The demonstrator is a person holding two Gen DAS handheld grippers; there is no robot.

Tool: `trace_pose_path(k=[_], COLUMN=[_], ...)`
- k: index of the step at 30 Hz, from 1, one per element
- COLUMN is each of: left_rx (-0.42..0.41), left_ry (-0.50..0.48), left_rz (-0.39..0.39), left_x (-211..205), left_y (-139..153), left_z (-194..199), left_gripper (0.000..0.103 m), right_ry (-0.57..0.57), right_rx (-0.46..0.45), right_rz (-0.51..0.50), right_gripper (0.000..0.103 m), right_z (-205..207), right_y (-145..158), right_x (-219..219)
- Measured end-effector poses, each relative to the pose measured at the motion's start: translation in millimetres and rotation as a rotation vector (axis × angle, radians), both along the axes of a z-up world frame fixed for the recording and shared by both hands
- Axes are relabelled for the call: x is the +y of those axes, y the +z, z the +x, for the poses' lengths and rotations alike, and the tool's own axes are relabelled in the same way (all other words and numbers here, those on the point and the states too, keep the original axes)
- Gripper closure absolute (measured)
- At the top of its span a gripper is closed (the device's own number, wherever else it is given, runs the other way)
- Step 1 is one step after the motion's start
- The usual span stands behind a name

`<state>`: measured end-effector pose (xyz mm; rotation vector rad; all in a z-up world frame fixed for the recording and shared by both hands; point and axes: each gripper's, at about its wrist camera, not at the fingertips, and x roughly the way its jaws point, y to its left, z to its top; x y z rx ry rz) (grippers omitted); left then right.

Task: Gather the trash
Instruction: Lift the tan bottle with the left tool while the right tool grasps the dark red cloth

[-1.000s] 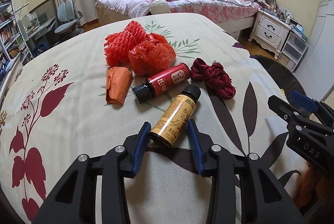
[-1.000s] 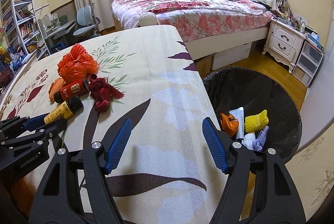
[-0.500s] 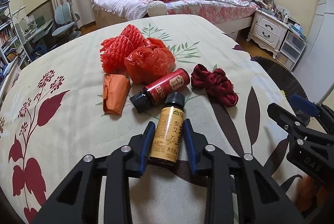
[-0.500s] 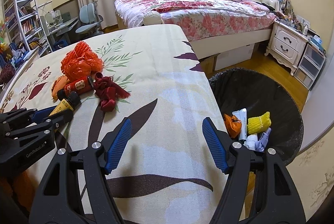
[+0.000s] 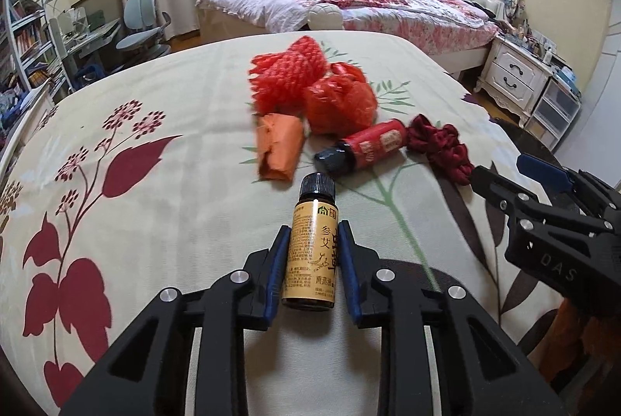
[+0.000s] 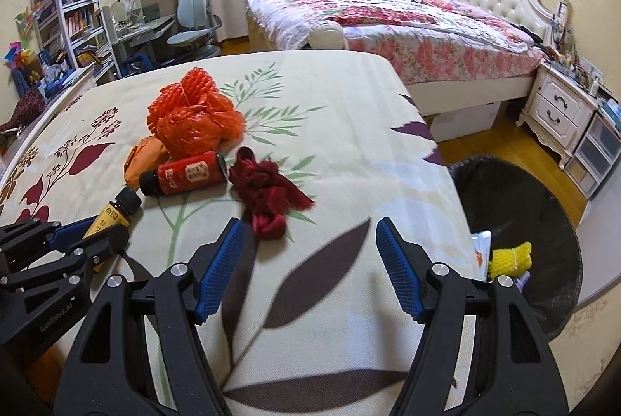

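My left gripper (image 5: 312, 241) is shut on a yellow-labelled bottle (image 5: 312, 253) with a black cap, held just over the floral tablecloth; it also shows in the right wrist view (image 6: 112, 216). Beyond it lie a red bottle (image 5: 368, 146), an orange paper wad (image 5: 279, 148), red foam netting (image 5: 295, 74), a red plastic bag (image 5: 339, 103) and a dark red cloth (image 5: 440, 148). My right gripper (image 6: 310, 260) is open and empty, just in front of the dark red cloth (image 6: 268, 191).
A black-lined trash bin (image 6: 543, 222) stands on the floor right of the table (image 6: 349, 105), holding yellow netting (image 6: 510, 259) and other scraps. A bed (image 6: 388, 24), a nightstand (image 6: 559, 109) and a desk with chairs (image 6: 186, 24) stand behind.
My left gripper closed on the yellow-labelled bottle and straightened it between the jaws. My right gripper moved left towards the dark red cloth, staying open.
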<state>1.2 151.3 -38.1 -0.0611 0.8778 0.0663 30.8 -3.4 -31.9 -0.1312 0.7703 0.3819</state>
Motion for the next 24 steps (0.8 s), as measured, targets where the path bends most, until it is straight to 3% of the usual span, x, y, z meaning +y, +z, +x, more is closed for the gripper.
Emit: trace_pose_path(k=[9,10,12,14,24], left_rx=[-0.005,-0.003,-0.002,-0.003,-0.021], left_ry=[0.075,0.081,0.089,0.091,0.09], left_rz=[-0.008,-0.012,-0.025,-0.025,-0.024], left_x=[29.3,31.6,35.3,35.5,32.2], left_y=[0.2,-0.3,-1.2,-1.0,2.6], left_z=[4.4,5.4,6.5,6.8,4.0], left_gripper=[0.076,0.076,0.076,0.076,0.076], right_ry=[0.029,0.029,0.036,0.045,0.015], right_rx=[0.024,0.028,0.049,0.067,0.046], right_rz=[-0.026,-0.027,-0.028,-0.028,0.008], right_gripper=[0.038,0.04,0.061,0.072,0.075], right_z=[22.8,24.4,27.2,27.5,9.6], right_y=[-1.1,-1.7,-4.3,-7.0,-4.0], right_x=[28.7,30.0,32.0,32.7,16.8])
